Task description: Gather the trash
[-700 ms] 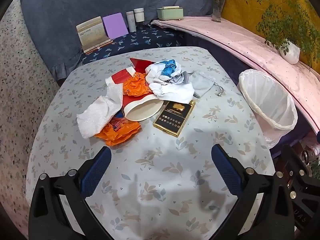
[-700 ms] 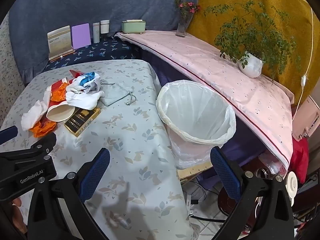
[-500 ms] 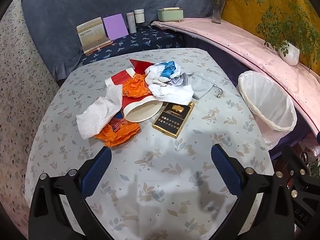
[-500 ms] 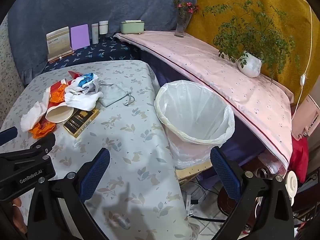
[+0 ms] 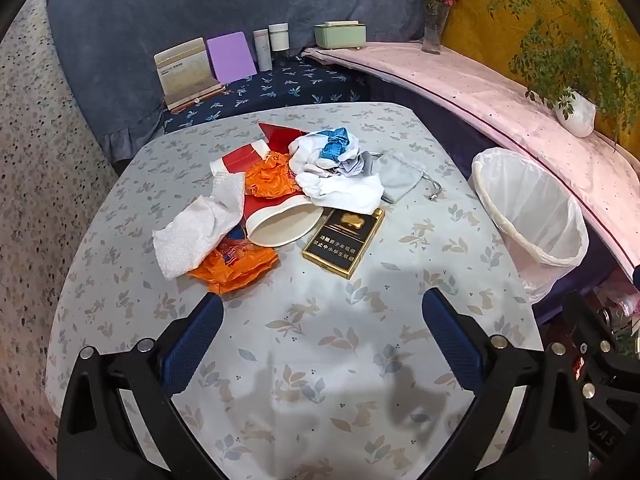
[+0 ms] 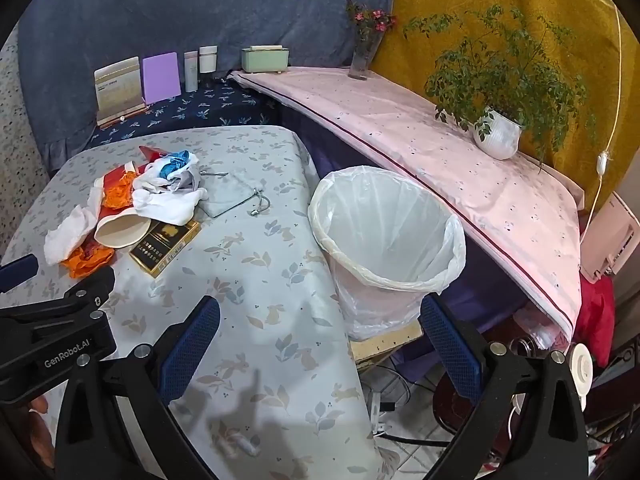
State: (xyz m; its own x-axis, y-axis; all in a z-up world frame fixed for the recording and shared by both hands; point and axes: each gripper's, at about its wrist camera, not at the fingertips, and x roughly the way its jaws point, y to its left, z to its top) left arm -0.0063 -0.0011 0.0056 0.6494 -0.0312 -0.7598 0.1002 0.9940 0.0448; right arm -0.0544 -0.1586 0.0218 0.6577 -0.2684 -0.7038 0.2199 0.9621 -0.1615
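- Left gripper (image 5: 322, 314): black frame, blue textured pads, jaws spread fully wide, nothing between them; hovering over bare tablecloth, tilted down toward the trash pile.
- Right gripper (image 6: 320, 318): same build, also fully spread and holding nothing; aimed down at the table's right edge, bin straight ahead.
- Left gripper body also visible at lower left of the right wrist view, a fingertip showing under it.
- Table (image 5: 304, 364) covered with pale grey-blue cloth, leaf and rabbit print.
- Trash clustered mid-table, well apart from both grippers:
- crumpled white paper towel (image 5: 198, 236) on the pile's left side
- crumpled orange plastic wrapper (image 5: 234, 266) at front left, partly under the towel
- second orange crumpled wrapper (image 5: 270, 180) further back
- red-and-white paper cup (image 5: 284, 226) lying on its side, mouth facing the camera
- black-and-gold flat cigarette box (image 5: 344, 240) just right of the cup, touching it
- bundle of white cloth or tissue with a blue scrap on top (image 5: 334, 172), overlapping the box's far end
- red card pieces (image 5: 280, 134) at the back of the pile
- Small grey drawstring pouch (image 5: 398, 178) beside the white bundle, metal clasp on its cord.
- Round waste bin lined with white plastic bag (image 6: 386, 248) standing off the table's right edge, liner empty as far as visible.
- Potted green plant in white pot (image 6: 498, 138) on pink-covered ledge behind the bin.
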